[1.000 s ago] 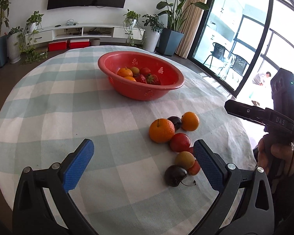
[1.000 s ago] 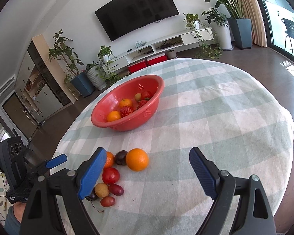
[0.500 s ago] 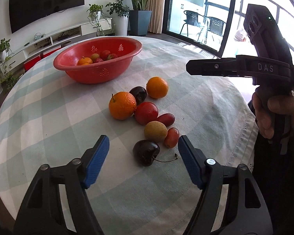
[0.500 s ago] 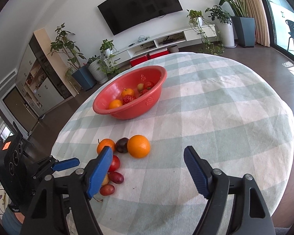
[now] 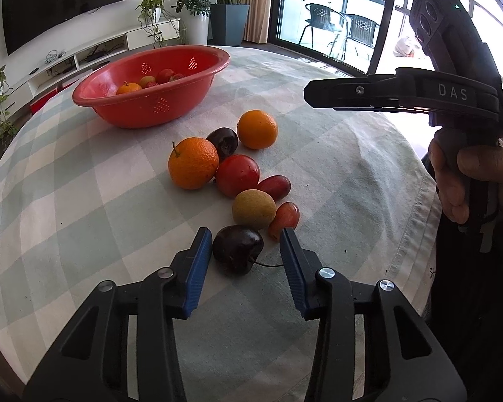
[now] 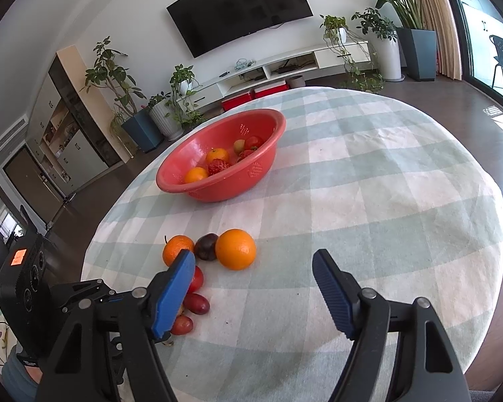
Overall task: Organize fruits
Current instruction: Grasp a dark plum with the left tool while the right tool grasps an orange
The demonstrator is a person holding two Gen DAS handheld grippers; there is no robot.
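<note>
A dark cherry (image 5: 238, 248) with a stem lies nearest on the checked tablecloth, at the front of a cluster of loose fruit. My left gripper (image 5: 245, 234) straddles it and its jaws are closing; the left pad is almost at the cherry, and a gap shows on the right. Behind it lie a yellowish fruit (image 5: 254, 209), two red grapes (image 5: 285, 219), a red tomato (image 5: 237, 175), a dark plum (image 5: 223, 139) and two oranges (image 5: 193, 163). A red colander bowl (image 5: 151, 114) further back holds several fruits. My right gripper (image 6: 254, 254) hovers over the cloth, jaws closing slightly with nothing between them.
The round table's edge (image 5: 415, 201) runs close on the right, where a person's hand (image 5: 459, 177) holds the right gripper's handle. Beyond the table stand potted plants (image 6: 379, 43), a low white TV shelf (image 6: 285, 67) and glass doors (image 5: 335, 16).
My left gripper has come down and closer to the fruit cluster, and its jaws have narrowed from wide apart to either side of the dark cherry. The right gripper's jaws narrowed a little.
</note>
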